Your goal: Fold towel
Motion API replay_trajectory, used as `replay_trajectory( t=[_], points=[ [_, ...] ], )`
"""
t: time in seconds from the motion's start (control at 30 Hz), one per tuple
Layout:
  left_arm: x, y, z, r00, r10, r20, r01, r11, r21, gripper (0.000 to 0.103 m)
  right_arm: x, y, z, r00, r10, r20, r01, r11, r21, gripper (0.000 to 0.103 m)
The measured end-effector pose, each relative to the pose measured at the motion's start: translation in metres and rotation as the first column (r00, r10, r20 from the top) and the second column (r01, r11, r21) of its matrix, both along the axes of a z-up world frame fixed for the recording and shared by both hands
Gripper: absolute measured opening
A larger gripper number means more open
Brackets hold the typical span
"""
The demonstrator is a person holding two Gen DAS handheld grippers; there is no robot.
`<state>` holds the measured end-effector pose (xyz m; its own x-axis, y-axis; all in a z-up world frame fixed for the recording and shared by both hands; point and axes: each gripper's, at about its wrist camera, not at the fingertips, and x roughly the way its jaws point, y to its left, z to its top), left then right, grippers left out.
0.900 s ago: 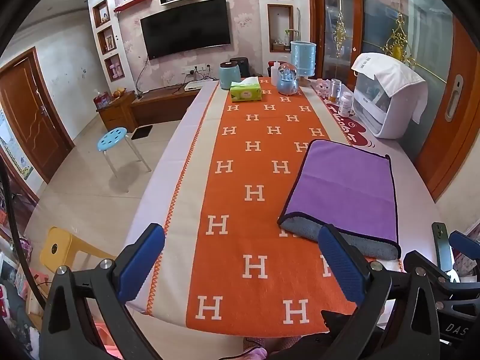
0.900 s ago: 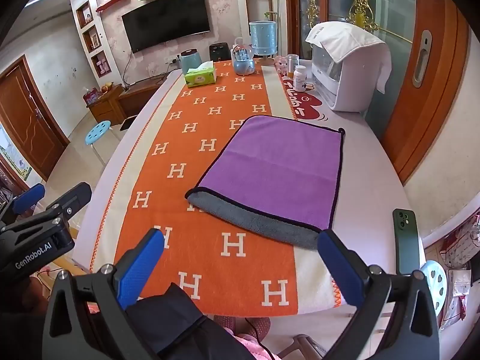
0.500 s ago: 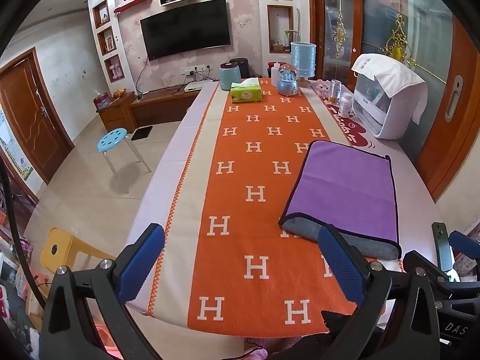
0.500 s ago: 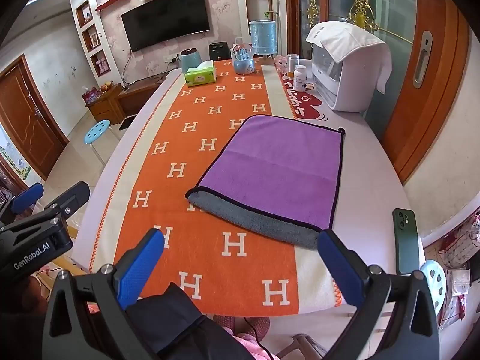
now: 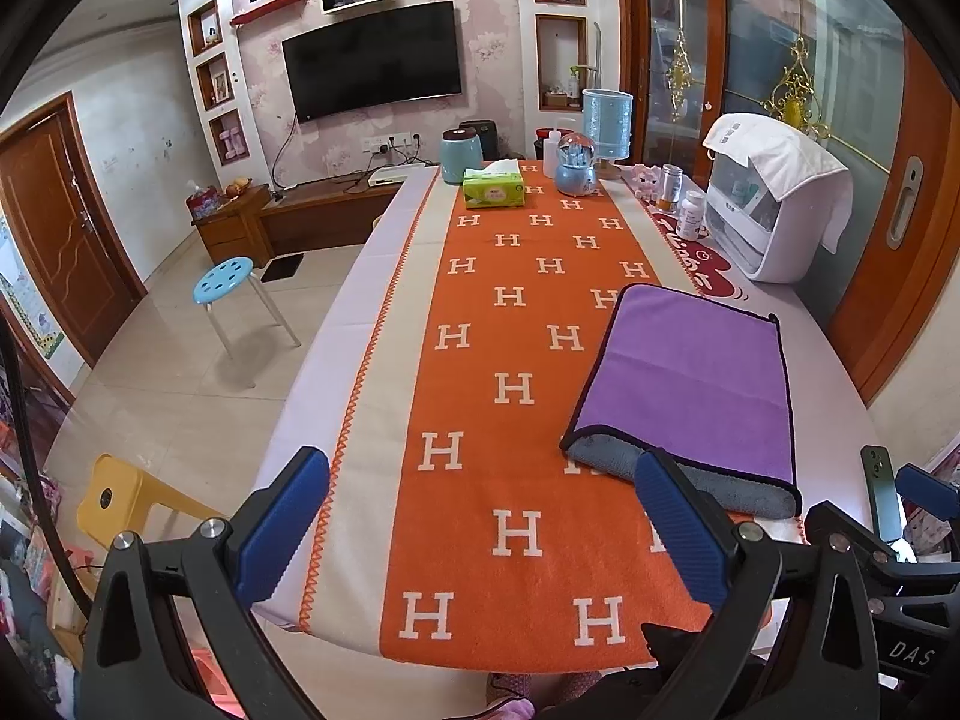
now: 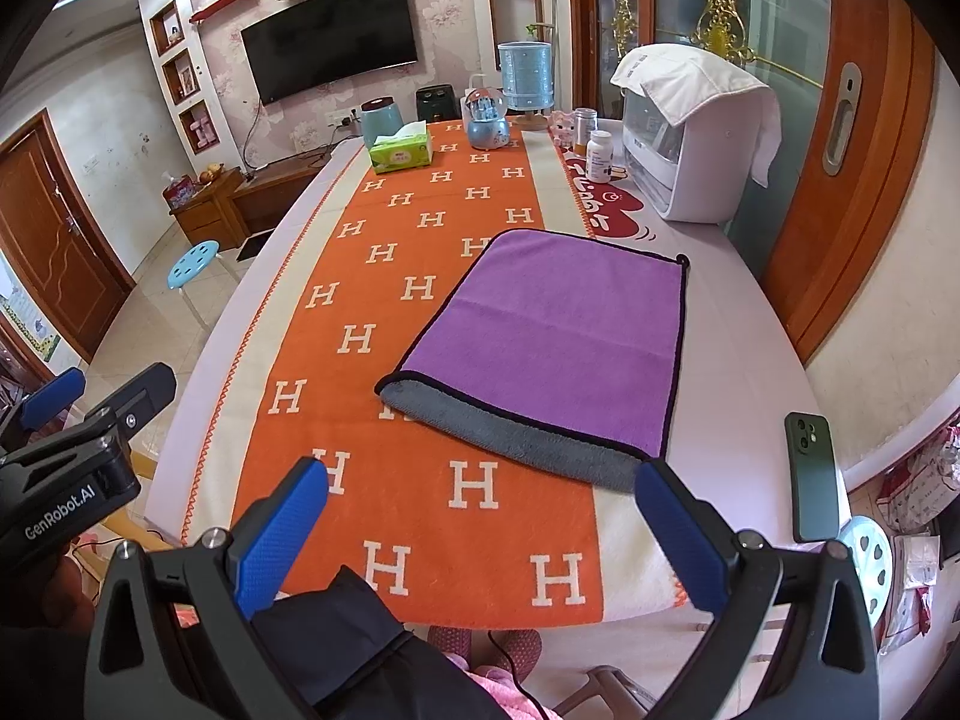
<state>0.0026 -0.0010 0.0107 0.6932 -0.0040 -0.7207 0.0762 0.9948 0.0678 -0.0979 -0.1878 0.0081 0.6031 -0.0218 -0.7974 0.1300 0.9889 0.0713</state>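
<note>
A purple towel (image 6: 558, 336) with a grey underside lies folded on the right half of the table, its grey lower layer sticking out at the near edge; it also shows in the left wrist view (image 5: 696, 384). My left gripper (image 5: 480, 516) is open and empty, held above the near table edge, left of the towel. My right gripper (image 6: 480, 528) is open and empty, just short of the towel's near edge. The left gripper also shows at the left of the right wrist view (image 6: 78, 420).
The table carries an orange H-patterned runner (image 5: 516, 390). A dark green phone (image 6: 813, 474) lies at the near right. A tissue box (image 5: 493, 189), jars, bottles and a white appliance (image 5: 774, 204) stand at the far end. Stools (image 5: 228, 282) stand left.
Both grippers stay open and almost still; the left wrist view has drifted very slightly. The towel has not moved.
</note>
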Motion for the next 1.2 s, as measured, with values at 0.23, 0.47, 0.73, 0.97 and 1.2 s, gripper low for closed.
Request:
replay_trajectory(
  t=[0.23,0.47,0.73,0.97,1.2],
  points=[
    [-0.004,0.006,0.010,1.000,-0.008,0.007,0.008,1.000,-0.011,0.101,-0.005,-0.001,0.004,1.000,-0.015,0.006,0.015,1.000,-0.003,0.102],
    [-0.007,0.012,0.015,0.999,-0.025,0.021,0.026,0.999,-0.034,0.101,-0.007,0.009,0.005,0.999,-0.043,0.006,0.043,0.999,-0.009,0.102],
    [-0.007,0.022,0.012,0.998,-0.059,0.036,0.061,0.997,-0.056,0.101,-0.014,0.011,0.005,0.995,-0.092,0.023,0.092,0.996,0.000,0.102],
    [-0.003,0.030,0.006,0.994,-0.107,0.033,0.109,0.991,-0.072,0.101,-0.028,0.012,0.002,0.985,-0.160,0.061,0.159,0.987,0.014,0.102],
    [-0.006,0.028,0.003,0.982,-0.187,0.031,0.189,0.980,-0.065,0.101,-0.039,0.014,-0.004,0.976,-0.204,0.073,0.203,0.979,0.030,0.101]
  ],
)
